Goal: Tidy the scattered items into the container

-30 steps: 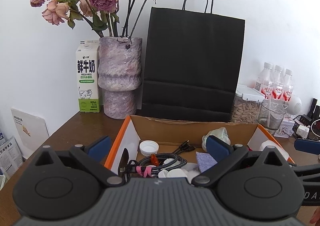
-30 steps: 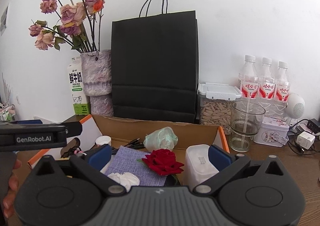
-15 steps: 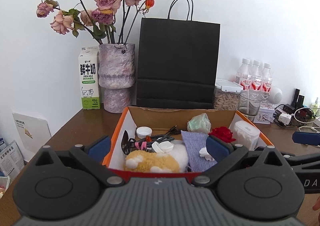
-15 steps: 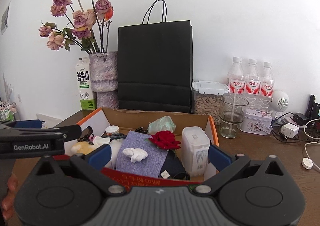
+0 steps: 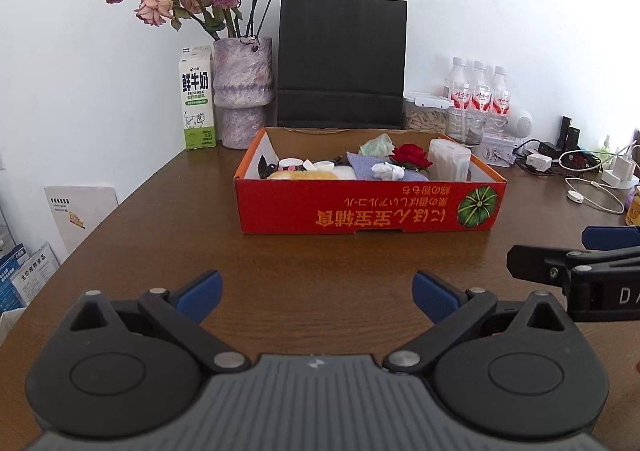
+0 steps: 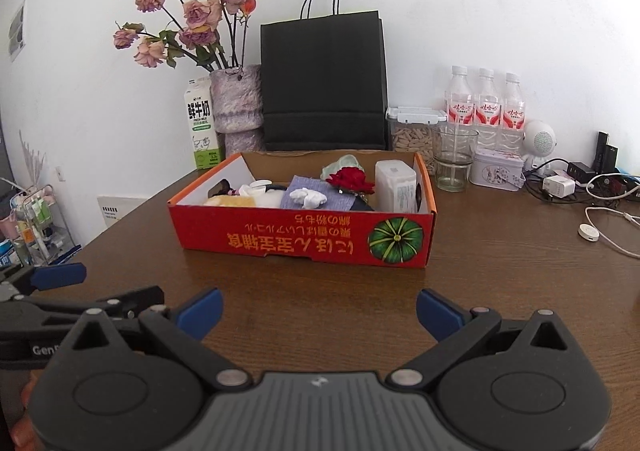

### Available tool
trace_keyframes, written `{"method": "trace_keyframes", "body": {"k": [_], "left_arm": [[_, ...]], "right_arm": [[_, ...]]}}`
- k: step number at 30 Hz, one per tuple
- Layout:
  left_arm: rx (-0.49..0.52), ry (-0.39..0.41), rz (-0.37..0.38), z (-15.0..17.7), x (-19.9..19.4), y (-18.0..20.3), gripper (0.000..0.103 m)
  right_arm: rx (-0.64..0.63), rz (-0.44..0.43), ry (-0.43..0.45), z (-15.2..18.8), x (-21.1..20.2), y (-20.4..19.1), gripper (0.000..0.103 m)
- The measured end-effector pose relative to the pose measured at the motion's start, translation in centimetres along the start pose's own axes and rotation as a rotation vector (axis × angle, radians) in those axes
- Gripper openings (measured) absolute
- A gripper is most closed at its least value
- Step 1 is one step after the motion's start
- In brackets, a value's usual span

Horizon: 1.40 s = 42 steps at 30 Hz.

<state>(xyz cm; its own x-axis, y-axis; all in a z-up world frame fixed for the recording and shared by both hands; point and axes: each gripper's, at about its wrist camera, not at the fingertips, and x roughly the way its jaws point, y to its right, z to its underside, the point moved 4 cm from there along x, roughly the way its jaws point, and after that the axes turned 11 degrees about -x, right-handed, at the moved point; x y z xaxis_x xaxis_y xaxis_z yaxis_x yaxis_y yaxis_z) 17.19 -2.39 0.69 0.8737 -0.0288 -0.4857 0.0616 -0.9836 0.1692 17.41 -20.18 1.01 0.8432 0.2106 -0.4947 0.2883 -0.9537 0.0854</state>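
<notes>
Left gripper (image 5: 316, 293): fingers released, spread wide, grasping nothing, held above the near edge of the brown wooden worktop (image 5: 160, 243). Right gripper (image 6: 319, 310): fingers likewise released and empty, alongside the left one.

Red cardboard box with a green pumpkin print (image 5: 370, 211): stands toward the far edge of the worktop, well apart from both grippers. Inside it: a red fabric rose (image 5: 411, 155), a grey-blue cloth (image 5: 362, 166), a crumpled white tissue (image 5: 387, 172), a white rectangular plastic container (image 5: 449, 160) and a pale green crumpled item (image 5: 376, 144).

Behind the box, against the wall: a black paper bag (image 5: 342, 63).
</notes>
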Motion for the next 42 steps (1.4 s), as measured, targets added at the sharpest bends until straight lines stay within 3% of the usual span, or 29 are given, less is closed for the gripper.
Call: {"method": "trace_keyframes", "body": {"k": [12, 42], "left_arm": [[0.005, 0.043, 0.018, 1.9, -4.1, 0.6, 0.103], [0.02, 0.039, 0.004, 2.6, -4.3, 0.4, 0.103]], "right_arm": [[0.001, 0.019, 0.008, 2.5, -3.6, -0.7, 0.103], [-0.003, 0.03, -0.003, 3.3, -4.1, -1.4, 0.103]]}}
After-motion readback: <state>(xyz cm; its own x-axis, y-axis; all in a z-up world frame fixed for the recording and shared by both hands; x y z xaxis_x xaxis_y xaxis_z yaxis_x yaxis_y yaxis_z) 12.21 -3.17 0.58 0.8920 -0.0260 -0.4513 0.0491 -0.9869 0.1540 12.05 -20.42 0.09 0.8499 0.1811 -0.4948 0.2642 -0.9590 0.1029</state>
